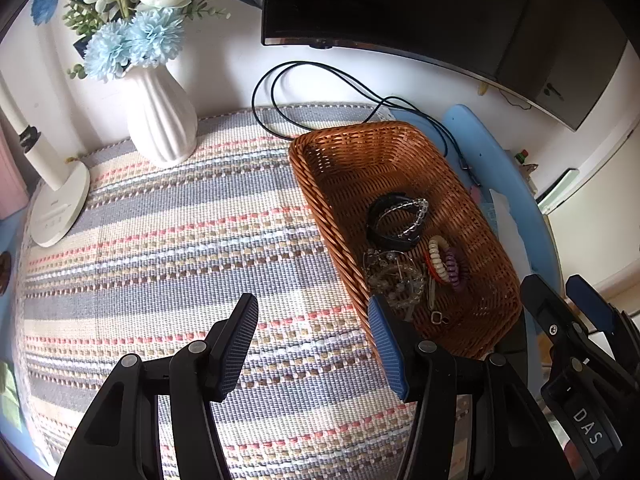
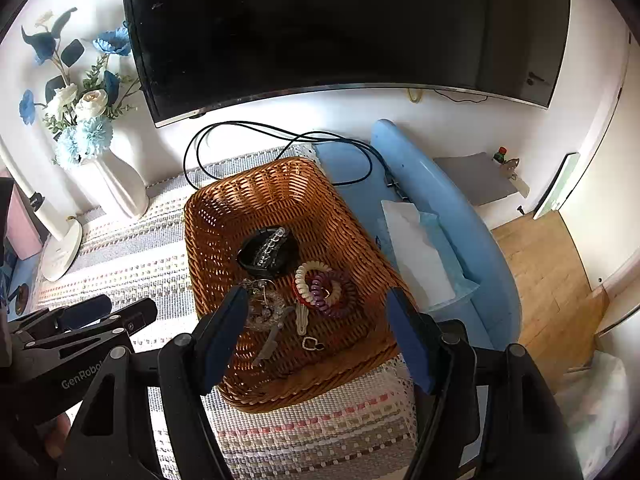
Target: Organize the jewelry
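All the jewelry sits heaped in the near half of the wicker basket [image 2: 224, 216]: a black bracelet [image 2: 276, 254], coiled spiral bands [image 2: 324, 286] and a tangle of clear beads [image 2: 266, 304]. The right gripper [image 2: 316, 338] hovers over it, fingers apart and empty, probably to pick. The left gripper [image 1: 312, 344], likewise spread, waits above the striped mat [image 1: 160, 240].

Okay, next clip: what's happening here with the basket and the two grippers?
A person is holding two handheld grippers over a table with a striped woven mat. All the jewelry sits in the wicker basket: a black band with a clear bead bracelet, coiled hair ties, a tangle of clear beads and a small clasp. The right gripper hovers open above the basket; the left gripper is open over the mat beside it. Neither holds anything.
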Motion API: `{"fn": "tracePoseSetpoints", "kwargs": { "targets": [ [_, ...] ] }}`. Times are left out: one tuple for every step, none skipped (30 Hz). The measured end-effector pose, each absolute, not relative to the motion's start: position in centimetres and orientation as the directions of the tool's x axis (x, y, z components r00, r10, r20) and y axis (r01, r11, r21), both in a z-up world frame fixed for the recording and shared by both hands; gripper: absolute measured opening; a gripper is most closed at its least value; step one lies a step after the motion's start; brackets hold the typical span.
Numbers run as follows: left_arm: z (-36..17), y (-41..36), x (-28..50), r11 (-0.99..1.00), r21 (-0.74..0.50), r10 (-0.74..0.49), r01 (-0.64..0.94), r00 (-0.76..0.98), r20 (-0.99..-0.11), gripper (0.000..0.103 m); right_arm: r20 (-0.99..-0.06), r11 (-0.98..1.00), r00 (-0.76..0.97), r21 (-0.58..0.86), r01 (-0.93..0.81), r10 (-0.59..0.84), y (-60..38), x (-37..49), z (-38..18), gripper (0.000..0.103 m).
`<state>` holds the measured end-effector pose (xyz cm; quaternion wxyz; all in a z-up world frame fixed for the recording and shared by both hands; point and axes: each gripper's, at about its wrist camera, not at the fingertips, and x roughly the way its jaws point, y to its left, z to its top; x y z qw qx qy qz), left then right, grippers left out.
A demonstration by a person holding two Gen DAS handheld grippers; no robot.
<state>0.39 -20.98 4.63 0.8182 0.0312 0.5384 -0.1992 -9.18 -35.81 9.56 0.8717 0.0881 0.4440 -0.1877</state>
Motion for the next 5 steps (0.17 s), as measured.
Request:
{"fn": "tracePoseSetpoints", "kwargs": {
  "targets": [
    [4.64,-20.92,0.39,0.919,-0.165,-0.293,0.359,0.341,-0.893,0.059,-0.807,0.915,0.535,-0.013,0.403,-0.248,-35.75,-9.14,9.55,0.073],
    [4.66,-20.85,0.38,0.917,-0.168,-0.297,0.361,0.339,-0.893,0.059,-0.809,0.916,0.534,-0.014,0.401,-0.246,-35.68,-9.08,9.51,0.073],
    [4.61,-20.83,0.37,0.916,-0.170,-0.299,0.364,0.336,-0.893,0.059,-0.811,0.917,0.531,-0.015,0.398,-0.244,-35.59,-9.01,9.44,0.073],
    [4.61,-20.79,0.34,0.914,-0.171,-0.301,0.367,0.334,-0.893,0.059,-0.812,0.918,0.531,-0.014,0.397,-0.242,-35.49,-9.00,9.41,0.073],
    [4.61,-20.77,0.28,0.915,-0.169,-0.299,0.367,0.335,-0.893,0.059,-0.813,0.919,0.531,-0.012,0.394,-0.239,-35.38,-8.96,9.39,0.073]
  ]
}}
